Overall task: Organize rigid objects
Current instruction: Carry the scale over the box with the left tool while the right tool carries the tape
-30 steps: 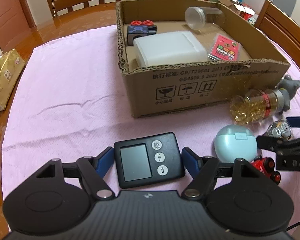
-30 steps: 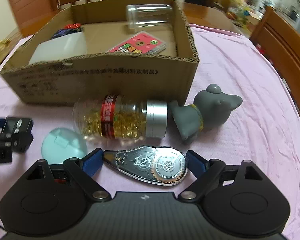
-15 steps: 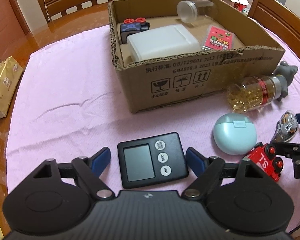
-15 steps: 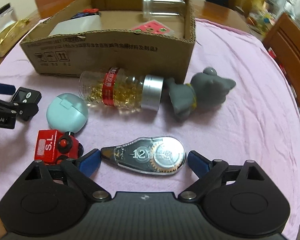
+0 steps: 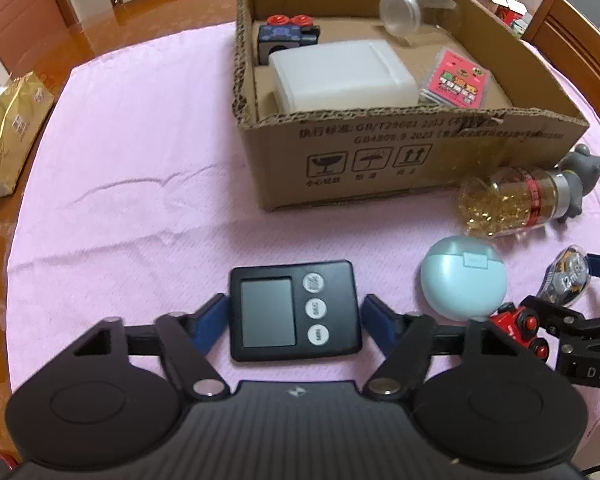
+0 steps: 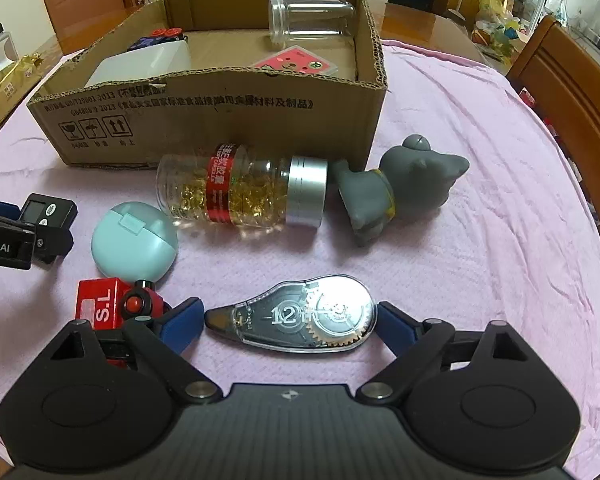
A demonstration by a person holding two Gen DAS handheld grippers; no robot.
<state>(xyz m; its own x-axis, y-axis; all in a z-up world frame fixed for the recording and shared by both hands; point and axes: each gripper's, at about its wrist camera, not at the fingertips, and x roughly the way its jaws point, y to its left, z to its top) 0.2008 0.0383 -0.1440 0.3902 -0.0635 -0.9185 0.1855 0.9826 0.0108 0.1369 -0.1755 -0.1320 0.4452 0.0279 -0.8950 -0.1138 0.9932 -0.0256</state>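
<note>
On a round table w/ pink cloth (image 5: 140,152): cardboard box (image 5: 380,148) toward the far side, partly filled. Inside already: white plastic container (image 5: 340,76), small blue block toy w/ red knobs (image 5: 286,36), clear jar on its side (image 6: 312,20), pink card pack (image 5: 458,78). Left outside on the cloth, in front of the box: black digital timer (image 5: 294,314), mint round case (image 6: 134,236), red toy vehicle (image 6: 108,308), bottle of gold capsules (image 6: 240,190) lying touching the box front, grey cat figure (image 6: 400,192) just beside its cap, clear correction-tape dispenser (image 6: 296,318). Judged under halfway: four in, six to go. Left gripper (image 5: 294,320) pointing steeply down, jaws closing w/ the timer between them; blue pads just beside its edges, a sliver of gap each side, no squeeze visible yet. Right gripper (image 6: 290,322) likewise angled down, jaws closing round the tape dispenser lengthwise; pads at or almost at its tip and rounded end, firm contact not clear. Both items flat on the cloth, not lifted.
</note>
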